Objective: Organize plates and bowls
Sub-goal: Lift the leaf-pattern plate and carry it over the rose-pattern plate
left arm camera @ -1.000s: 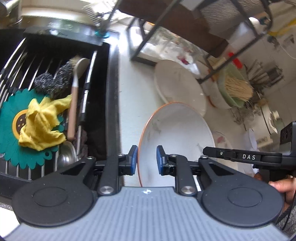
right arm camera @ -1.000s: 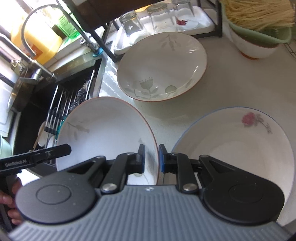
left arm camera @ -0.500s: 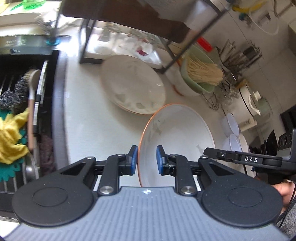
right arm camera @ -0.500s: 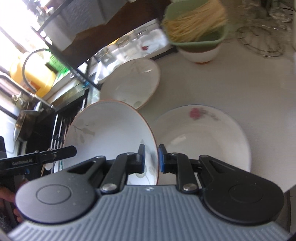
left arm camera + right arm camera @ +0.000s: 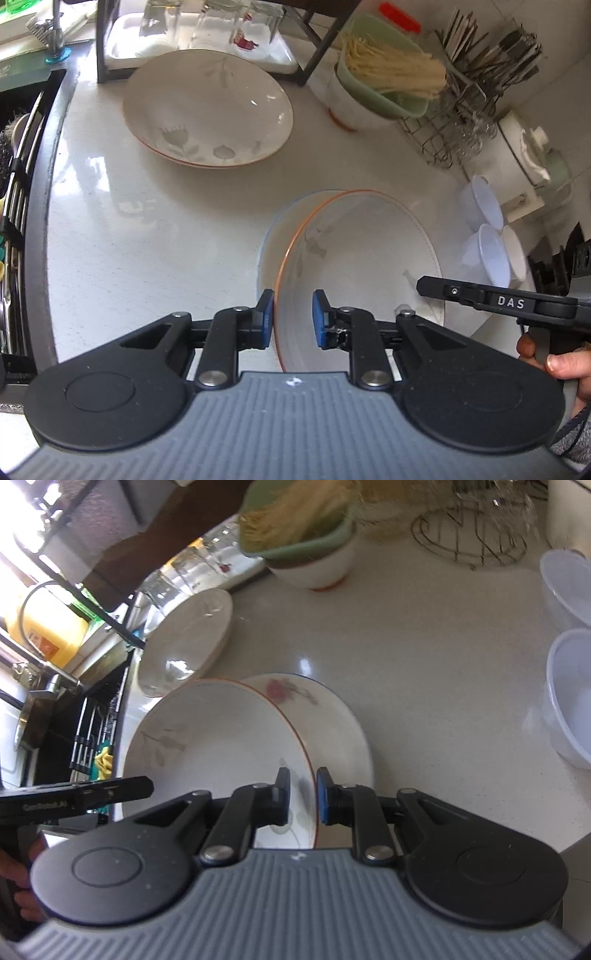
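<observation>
Gripping opposite rims of the orange-rimmed white ceramic plate (image 5: 354, 266), the left gripper (image 5: 293, 319) and right gripper (image 5: 303, 797) jaws are clamping it. Keeping it level and centred over the blue-rimmed flowered plate (image 5: 332, 716) on the bench (image 5: 147, 240) is probably mattering most.

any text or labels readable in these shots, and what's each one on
"DAS": white letters on the right gripper's black arm, in the left wrist view.
"GenRobot.AI", faint and only just legible: on the left gripper's black arm, in the right wrist view.
Orange label on the yellow jug: too blurred to read.
Green item at the top corner: print too small to read.
The bowls and plates carry flower patterns only, no text.
</observation>
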Action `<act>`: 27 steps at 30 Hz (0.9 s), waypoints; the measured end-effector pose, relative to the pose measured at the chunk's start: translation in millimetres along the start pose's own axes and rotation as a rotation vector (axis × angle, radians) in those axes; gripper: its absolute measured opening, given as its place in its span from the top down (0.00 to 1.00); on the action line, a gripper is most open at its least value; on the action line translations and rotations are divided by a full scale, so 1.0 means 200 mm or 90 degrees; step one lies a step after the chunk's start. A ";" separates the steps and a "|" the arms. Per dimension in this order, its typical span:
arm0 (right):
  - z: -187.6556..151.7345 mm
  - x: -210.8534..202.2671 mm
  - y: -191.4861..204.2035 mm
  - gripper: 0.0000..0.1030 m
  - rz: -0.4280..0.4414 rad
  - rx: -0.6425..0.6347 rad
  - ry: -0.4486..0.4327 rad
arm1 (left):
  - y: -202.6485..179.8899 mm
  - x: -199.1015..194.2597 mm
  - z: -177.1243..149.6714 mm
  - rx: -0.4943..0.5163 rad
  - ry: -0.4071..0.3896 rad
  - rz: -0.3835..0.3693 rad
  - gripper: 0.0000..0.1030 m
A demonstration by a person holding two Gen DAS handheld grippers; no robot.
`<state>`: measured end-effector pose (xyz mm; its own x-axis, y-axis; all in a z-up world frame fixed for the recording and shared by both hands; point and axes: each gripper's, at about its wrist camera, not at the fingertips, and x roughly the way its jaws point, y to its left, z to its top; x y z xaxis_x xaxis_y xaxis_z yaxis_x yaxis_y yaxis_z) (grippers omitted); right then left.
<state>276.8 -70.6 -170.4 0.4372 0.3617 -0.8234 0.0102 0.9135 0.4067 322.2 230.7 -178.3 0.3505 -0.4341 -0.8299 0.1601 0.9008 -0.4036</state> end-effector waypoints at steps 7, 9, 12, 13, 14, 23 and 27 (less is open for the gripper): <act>0.02 0.03 -0.07 0.82 0.016 -0.016 -0.002 | -0.08 0.08 0.01 0.004 0.011 0.054 0.77; 0.03 0.04 -0.08 0.82 0.016 -0.019 -0.006 | -0.11 0.11 0.02 0.010 0.016 0.072 0.77; 0.04 0.05 -0.08 0.82 0.019 -0.039 -0.012 | -0.14 0.14 0.02 0.025 0.024 0.107 0.77; 0.04 0.05 -0.08 0.82 0.019 -0.044 -0.014 | -0.14 0.15 0.02 0.022 0.025 0.114 0.77; 0.05 0.05 -0.08 0.82 0.016 -0.050 -0.017 | -0.14 0.16 0.03 0.017 0.025 0.116 0.77; 0.05 0.04 -0.06 0.82 0.008 -0.077 -0.027 | -0.16 0.16 0.06 -0.029 0.035 0.141 0.74; 0.04 0.05 -0.05 0.82 0.004 -0.086 -0.030 | -0.17 0.13 0.04 -0.037 0.038 0.149 0.73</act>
<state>288.6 -77.7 -179.9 0.4787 0.3608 -0.8005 -0.1116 0.9293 0.3521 333.4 189.1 -183.2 0.3164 -0.2142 -0.9241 0.0270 0.9758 -0.2169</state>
